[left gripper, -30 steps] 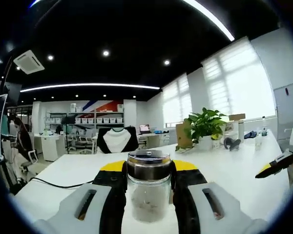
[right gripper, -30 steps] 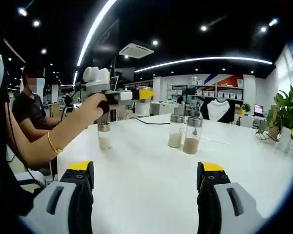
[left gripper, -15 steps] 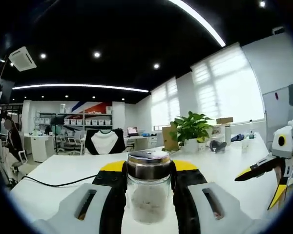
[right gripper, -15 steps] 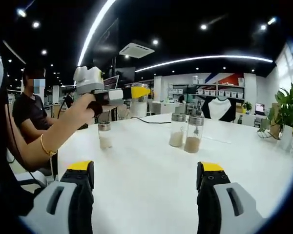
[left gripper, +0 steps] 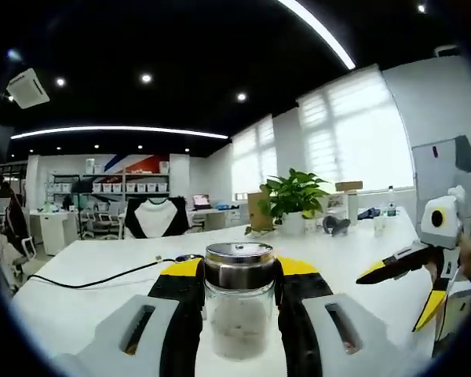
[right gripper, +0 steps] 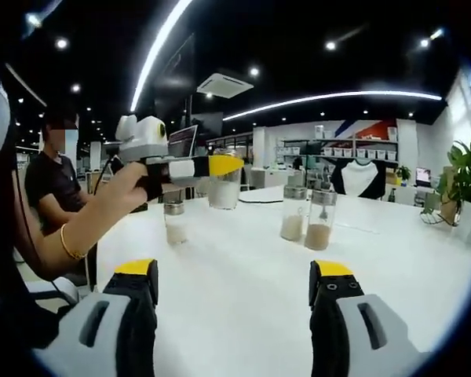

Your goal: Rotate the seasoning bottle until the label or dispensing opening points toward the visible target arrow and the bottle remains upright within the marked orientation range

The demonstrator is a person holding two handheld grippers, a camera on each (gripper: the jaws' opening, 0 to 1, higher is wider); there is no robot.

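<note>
A clear glass seasoning jar point(left gripper: 237, 310) with a steel lid and pale brown powder stands upright between my left gripper's point(left gripper: 237, 271) yellow-tipped jaws, which are shut on it. From the right gripper view, that left gripper point(right gripper: 220, 166) is held by a hand above the white table point(right gripper: 243, 267), with the jar point(right gripper: 224, 191) at its tip. My right gripper point(right gripper: 234, 271) stands open over the table with nothing between its jaws. It also shows open in the left gripper view as the right gripper point(left gripper: 400, 287), off to the right of the jar.
A small shaker point(right gripper: 174, 223) stands on the table under the left gripper. Two taller bottles point(right gripper: 293, 216) point(right gripper: 320, 225) stand mid-table. A potted plant point(left gripper: 292, 198) and a black cable point(left gripper: 102, 277) lie farther back. A person point(right gripper: 51, 184) sits at the table's left side.
The left gripper has swung with the jar still clamped, so its view panned right. The right gripper now shows further into that view. The bottles on the table stay put.
</note>
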